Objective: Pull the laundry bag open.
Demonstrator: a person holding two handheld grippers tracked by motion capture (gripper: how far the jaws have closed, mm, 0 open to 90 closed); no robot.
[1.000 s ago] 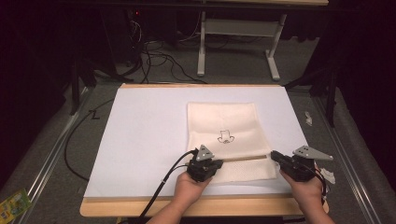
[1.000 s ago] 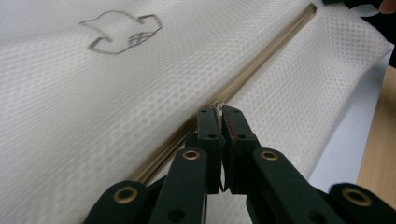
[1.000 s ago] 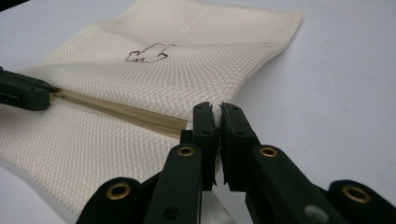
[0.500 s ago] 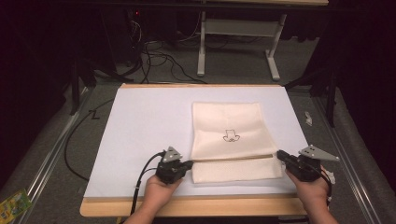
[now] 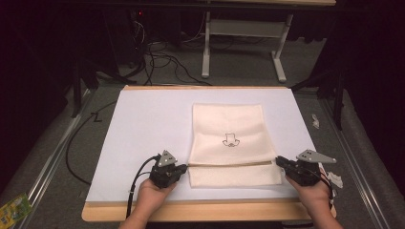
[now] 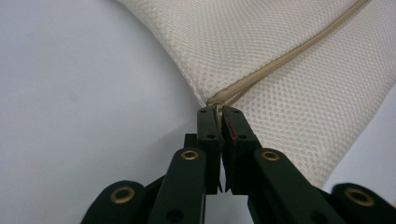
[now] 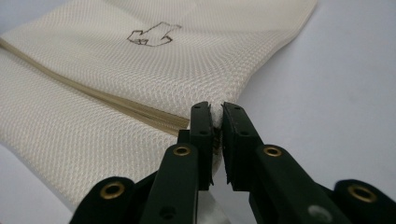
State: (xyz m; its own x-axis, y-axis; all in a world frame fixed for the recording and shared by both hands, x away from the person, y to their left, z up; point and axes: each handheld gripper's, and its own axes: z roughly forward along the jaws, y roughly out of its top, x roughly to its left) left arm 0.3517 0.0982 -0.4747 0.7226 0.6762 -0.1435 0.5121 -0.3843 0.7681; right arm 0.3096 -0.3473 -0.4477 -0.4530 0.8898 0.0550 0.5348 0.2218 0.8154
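Hands (image 5: 152,196) low (near edge), hand-held grippers (image 5: 185,166) pinching bag (image 5: 228,129).

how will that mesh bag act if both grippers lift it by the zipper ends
Probably floppy: the mesh bag lies flat and thin on the table, so its middle would likely sag between the left gripper and right gripper. It looks light. The open weave should give the fingers decent bite, so slipping seems unlikely.

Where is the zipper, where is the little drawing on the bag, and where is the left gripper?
zipper (image 6: 280,60), left gripper view, on the tan line of teeth across the mesh.
little drawing (image 5: 231,140), high view, on the dark outline printed mid-bag.
left gripper (image 6: 219,111), left gripper view, between its closed tips at the zipper's end.
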